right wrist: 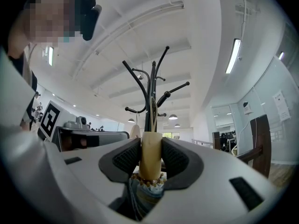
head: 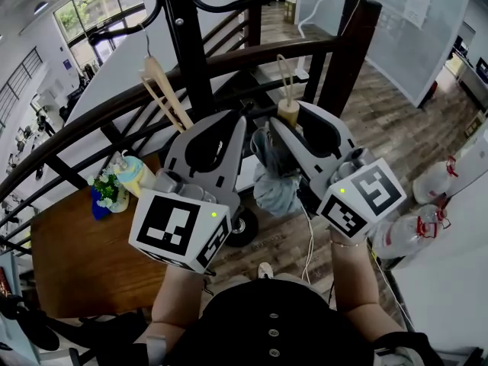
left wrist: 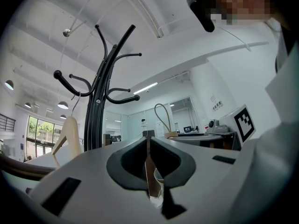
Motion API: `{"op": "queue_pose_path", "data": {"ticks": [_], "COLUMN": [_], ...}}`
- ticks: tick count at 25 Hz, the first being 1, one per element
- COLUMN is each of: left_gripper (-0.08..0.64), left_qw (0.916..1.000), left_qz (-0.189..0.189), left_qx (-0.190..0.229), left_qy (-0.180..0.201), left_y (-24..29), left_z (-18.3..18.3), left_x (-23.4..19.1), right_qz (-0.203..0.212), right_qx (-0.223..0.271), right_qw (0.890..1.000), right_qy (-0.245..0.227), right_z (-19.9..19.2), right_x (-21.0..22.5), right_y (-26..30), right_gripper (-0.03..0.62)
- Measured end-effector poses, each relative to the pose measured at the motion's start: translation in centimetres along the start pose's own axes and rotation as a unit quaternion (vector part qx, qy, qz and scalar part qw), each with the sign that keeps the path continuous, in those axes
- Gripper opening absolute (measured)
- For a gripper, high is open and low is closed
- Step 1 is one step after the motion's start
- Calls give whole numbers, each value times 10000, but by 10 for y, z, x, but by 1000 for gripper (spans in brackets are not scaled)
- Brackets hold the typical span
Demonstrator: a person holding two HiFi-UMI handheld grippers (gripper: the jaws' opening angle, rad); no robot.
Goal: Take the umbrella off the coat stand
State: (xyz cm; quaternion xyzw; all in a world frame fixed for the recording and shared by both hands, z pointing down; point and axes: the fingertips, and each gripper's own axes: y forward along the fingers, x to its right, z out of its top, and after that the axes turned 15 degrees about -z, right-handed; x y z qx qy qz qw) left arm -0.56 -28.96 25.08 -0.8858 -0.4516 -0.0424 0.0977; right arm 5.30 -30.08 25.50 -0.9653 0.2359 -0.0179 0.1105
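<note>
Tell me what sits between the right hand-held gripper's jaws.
The umbrella, gripped by its wooden handle, folded canopy bunched just below; the right gripper view shows it.

The umbrella (right wrist: pixel 150 164) has a smooth, pale wooden handle and soft grey-blue cloth folds. The right tongs (right wrist: pixel 151 143) and left tongs (left wrist: pixel 147 146) are matt grey plastic with dark matt pads. The coat stand (left wrist: pixel 96 115) is glossy black metal, and the hanger (left wrist: pixel 70 132) is pale wood.

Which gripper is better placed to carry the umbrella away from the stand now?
Right. The right gripper is shut on the umbrella at its wooden handle. The left gripper sits beside it with jaws together, holding nothing.
</note>
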Motion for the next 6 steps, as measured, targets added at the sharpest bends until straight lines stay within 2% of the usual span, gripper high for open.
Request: {"op": "queue_pose_path", "data": {"ticks": [6], "left_gripper": [17], "left_qw": [10000], "left_qz": [-48], "left_qx": [-2], "left_qy": [-20], "left_y": [0], "left_z": [-1], "left_x": [3], "right_qz": [37], "right_qx": [49], "right_qw": [10000], "right_qy": [27], "right_z": [2], "right_x": [-2], "right_y": [-1], "right_gripper": [158]}}
